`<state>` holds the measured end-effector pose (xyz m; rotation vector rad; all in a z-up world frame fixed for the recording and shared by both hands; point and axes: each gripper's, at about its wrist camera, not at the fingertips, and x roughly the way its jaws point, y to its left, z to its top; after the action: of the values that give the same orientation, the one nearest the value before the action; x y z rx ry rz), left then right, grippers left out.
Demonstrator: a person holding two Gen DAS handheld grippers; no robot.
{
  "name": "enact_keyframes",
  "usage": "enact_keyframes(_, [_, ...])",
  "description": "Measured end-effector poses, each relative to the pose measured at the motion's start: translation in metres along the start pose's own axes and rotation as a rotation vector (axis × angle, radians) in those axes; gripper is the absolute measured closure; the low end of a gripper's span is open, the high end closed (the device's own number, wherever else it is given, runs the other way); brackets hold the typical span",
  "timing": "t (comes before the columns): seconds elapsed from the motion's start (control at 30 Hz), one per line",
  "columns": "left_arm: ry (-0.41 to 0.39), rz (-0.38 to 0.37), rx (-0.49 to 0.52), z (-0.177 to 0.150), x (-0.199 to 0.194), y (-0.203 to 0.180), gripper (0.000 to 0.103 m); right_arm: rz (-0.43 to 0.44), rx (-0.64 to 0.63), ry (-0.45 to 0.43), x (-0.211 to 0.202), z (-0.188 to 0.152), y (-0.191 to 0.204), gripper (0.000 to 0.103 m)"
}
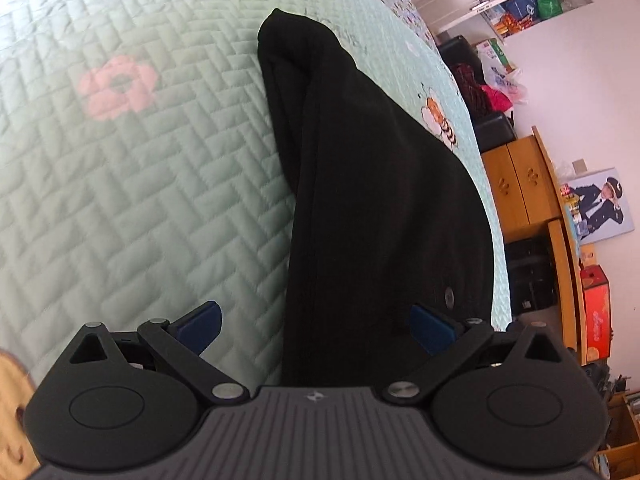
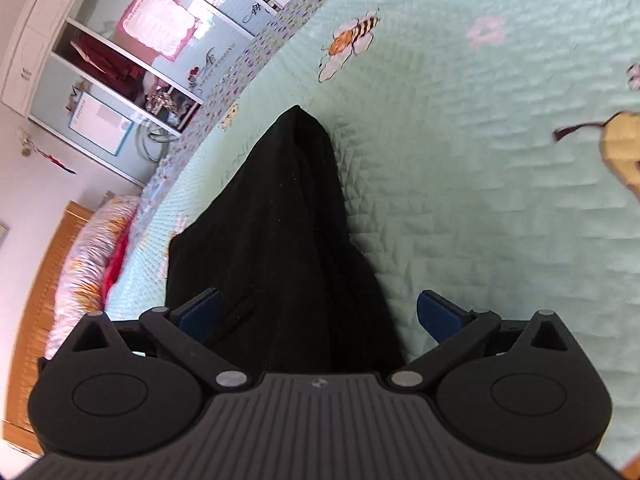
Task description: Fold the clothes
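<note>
A black garment (image 1: 360, 184) lies lengthwise on a pale green quilted bedspread (image 1: 140, 200), narrowing toward its far end; a metal snap (image 1: 449, 295) shows near its near end. My left gripper (image 1: 316, 326) hovers open over that near end, blue pads wide apart, one over the quilt and one over the cloth. In the right wrist view the same black garment (image 2: 280, 240) runs away from the camera on the bedspread (image 2: 480, 200). My right gripper (image 2: 320, 316) is open just as wide above the cloth. Neither gripper's pads press on anything.
A wooden cabinet (image 1: 520, 184), dark boxes and a red box (image 1: 598, 312) stand beyond the bed's edge in the left wrist view. A wardrobe with shelves (image 2: 120, 60), a patterned pillow (image 2: 92, 248) and a wooden headboard (image 2: 36, 300) appear in the right wrist view. A yellowish item (image 2: 622, 148) lies on the quilt.
</note>
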<state>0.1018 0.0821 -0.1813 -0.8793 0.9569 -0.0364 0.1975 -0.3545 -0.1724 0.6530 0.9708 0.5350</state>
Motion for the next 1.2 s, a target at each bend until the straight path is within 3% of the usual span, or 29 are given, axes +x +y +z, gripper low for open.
enact_keyframes(0.2, [-0.004, -0.003, 0.005, 0.014, 0.022, -0.008, 0.000, 0.074, -0.037, 0.085, 0.039, 0.018, 0.001, 0.000])
enact_keyframes(0.33, [-0.007, -0.007, 0.000, 0.017, 0.019, -0.011, 0.000, 0.045, -0.077, 0.112, 0.055, 0.026, 0.009, 0.000])
enact_keyframes(0.43, [-0.067, 0.054, 0.039, 0.011, 0.002, -0.013, 0.000, -0.083, -0.125, -0.011, 0.035, 0.024, 0.022, 0.000])
enact_keyframes(0.53, [-0.140, 0.130, 0.094, 0.001, -0.020, -0.012, 0.000, -0.248, -0.271, -0.210, 0.000, 0.006, 0.058, 0.000])
enact_keyframes(0.6, [-0.156, 0.225, 0.137, -0.004, -0.030, -0.012, 0.000, -0.262, -0.411, -0.279, -0.009, -0.017, 0.095, 0.000])
enact_keyframes(0.63, [-0.170, 0.286, 0.159, -0.006, -0.036, -0.012, 0.003, -0.246, -0.481, -0.273, -0.006, -0.029, 0.113, 0.000])
enact_keyframes(0.73, [-0.317, 0.436, 0.277, -0.018, -0.073, -0.021, 0.020, -0.285, -0.673, -0.281, 0.016, -0.071, 0.169, 0.000])
enact_keyframes(0.8, [-0.524, 0.498, 0.403, -0.038, -0.119, -0.041, 0.019, -0.305, -0.768, -0.457, 0.010, -0.103, 0.204, 0.000])
enact_keyframes(0.87, [-0.783, 0.546, 0.575, -0.068, -0.166, -0.063, 0.000, -0.302, -0.803, -0.631, 0.005, -0.135, 0.230, 0.000])
enact_keyframes(0.9, [-0.899, 0.574, 0.645, -0.080, -0.185, -0.068, 0.000, -0.289, -0.800, -0.689, 0.006, -0.149, 0.241, 0.000])
enact_keyframes(0.93, [-0.989, 0.599, 0.699, -0.091, -0.197, -0.067, 0.000, -0.240, -0.787, -0.649, 0.016, -0.155, 0.249, 0.000])
enact_keyframes(0.97, [-1.031, 0.628, 0.727, -0.097, -0.206, -0.063, 0.000, -0.180, -0.796, -0.534, 0.031, -0.157, 0.259, 0.000])
enact_keyframes(1.03, [-0.960, 0.698, 0.683, -0.092, -0.219, -0.049, 0.000, -0.121, -0.811, -0.297, 0.063, -0.167, 0.282, 0.000])
enact_keyframes(1.13, [-0.730, 0.778, 0.407, -0.070, -0.235, -0.006, 0.000, -0.105, -0.799, -0.037, 0.100, -0.188, 0.315, 0.000])
enact_keyframes(1.2, [-0.653, 0.755, 0.252, -0.065, -0.250, 0.032, 0.000, -0.130, -0.807, 0.100, 0.118, -0.206, 0.338, 0.000])
